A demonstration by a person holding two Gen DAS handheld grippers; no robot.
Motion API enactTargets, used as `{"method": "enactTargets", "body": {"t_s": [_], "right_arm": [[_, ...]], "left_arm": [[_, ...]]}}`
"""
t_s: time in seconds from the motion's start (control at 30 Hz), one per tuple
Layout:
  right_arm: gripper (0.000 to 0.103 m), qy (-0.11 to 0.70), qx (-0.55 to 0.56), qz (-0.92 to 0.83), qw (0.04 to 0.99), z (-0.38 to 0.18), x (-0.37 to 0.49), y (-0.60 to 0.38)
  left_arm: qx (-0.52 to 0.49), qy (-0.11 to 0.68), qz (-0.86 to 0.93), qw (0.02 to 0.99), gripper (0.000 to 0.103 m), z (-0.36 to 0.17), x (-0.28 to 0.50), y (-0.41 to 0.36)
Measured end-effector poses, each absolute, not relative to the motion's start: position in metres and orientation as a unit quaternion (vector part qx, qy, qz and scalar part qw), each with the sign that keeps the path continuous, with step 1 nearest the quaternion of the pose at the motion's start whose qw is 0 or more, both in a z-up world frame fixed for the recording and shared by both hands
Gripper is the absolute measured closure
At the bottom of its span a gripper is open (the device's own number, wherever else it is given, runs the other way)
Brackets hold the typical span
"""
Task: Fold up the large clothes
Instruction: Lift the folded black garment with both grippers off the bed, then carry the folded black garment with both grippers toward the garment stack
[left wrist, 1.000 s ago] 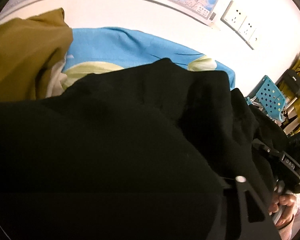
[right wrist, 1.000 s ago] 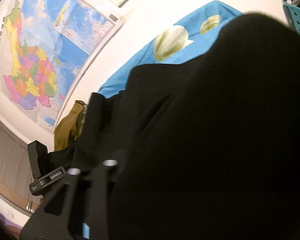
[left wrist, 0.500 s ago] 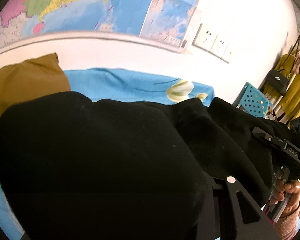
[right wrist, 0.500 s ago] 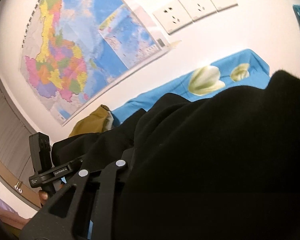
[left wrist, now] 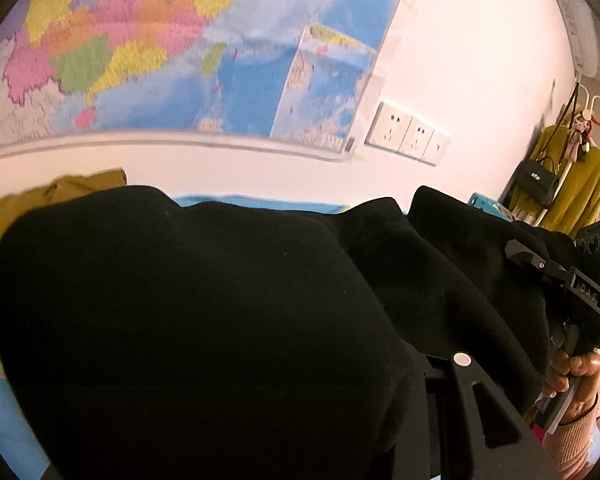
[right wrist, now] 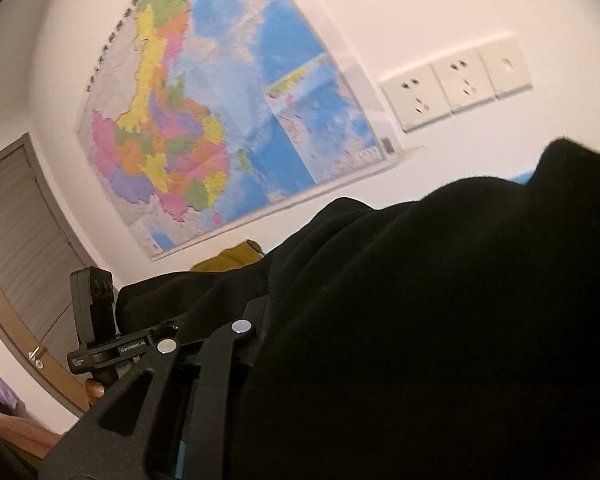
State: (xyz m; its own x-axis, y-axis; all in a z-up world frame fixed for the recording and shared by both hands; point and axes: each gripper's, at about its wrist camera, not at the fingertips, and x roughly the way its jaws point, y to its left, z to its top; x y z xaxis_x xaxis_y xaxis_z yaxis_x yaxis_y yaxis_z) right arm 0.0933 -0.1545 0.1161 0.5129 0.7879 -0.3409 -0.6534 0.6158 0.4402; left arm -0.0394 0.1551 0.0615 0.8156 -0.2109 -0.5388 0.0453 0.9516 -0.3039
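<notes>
Claws (right wrist: 204, 344) before map (right wrist: 228, 120), blue bedsheet (left wrist: 4, 420)

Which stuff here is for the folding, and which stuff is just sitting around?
For the folding:
black garment
left gripper
right gripper

Just around:
mustard cloth
wall map
wall sockets
blue bedsheet
hanging black handbag

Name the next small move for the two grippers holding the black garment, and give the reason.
Probably carry the black garment forward toward the blue sheet and lay it flat. The left gripper and right gripper each seem clamped on it, and it hangs bunched, not yet spread for folding.
</notes>
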Motion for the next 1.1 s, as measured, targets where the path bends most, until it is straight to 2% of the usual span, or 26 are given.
{"method": "enactTargets", "body": {"t_s": [0.57, 1.1], "right_arm": [[0.085, 0.199, 0.099, 0.491, 0.842, 0.194, 0.103, -0.063], [0.085, 0.214, 0.076, 0.553, 0.802, 0.204, 0.117, 0.057]], "left_arm": [[-0.138, 0.22, -0.011, 0.965, 0.069, 0.142, -0.056, 0.232], [-0.144, 0.203, 0.101, 0.963, 0.069, 0.166, -0.081, 0.329]]}}
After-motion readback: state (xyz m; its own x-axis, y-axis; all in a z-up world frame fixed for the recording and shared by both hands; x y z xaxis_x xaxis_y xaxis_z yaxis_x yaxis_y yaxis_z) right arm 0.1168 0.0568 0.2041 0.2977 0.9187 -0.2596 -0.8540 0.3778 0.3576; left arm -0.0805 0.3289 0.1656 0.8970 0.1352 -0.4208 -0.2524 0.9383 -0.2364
